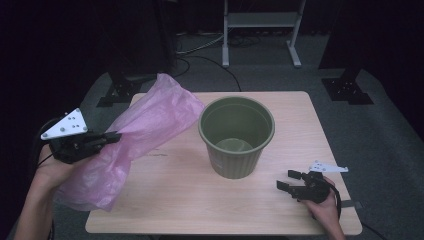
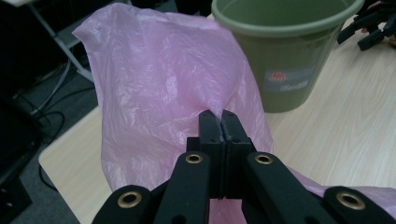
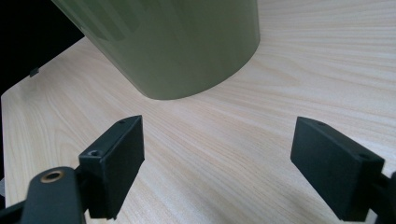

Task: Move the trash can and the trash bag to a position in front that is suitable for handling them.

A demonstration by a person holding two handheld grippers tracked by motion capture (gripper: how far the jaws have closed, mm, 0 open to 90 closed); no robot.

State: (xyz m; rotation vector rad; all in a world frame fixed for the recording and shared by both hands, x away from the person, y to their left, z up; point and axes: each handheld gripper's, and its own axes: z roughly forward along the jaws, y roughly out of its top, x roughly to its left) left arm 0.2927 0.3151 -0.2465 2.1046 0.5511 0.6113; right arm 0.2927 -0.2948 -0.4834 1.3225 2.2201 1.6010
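At the left of the high view, the left hand-held gripper (image 1: 114,136) is held above the desk's (image 1: 280,210) left edge, its grey three-cornered plate on top and its jaws pointing toward the middle of the desk. The jaws are clenched on a fold of the pink plastic bag (image 1: 145,132); in the left gripper view the two black pads meet with the thin film pinched between them (image 2: 219,122). The bag (image 2: 159,88) hangs from that grip as a loose, crumpled sheet: its upper part rises in a peak toward the far left corner of the desk, and its lower part droops to the near left edge and spills slightly over it. Just right of the bag, at about the middle of the desk, stands the green bin (image 1: 236,136), upright and open at the top, with a label on its side (image 2: 286,60). At the near right corner the right hand-held gripper (image 1: 290,180) rests low over the desk, its jaws released and spread wide, with bare wood between them (image 3: 217,154); the bin (image 3: 177,42) stands near, just ahead of them, not touched.
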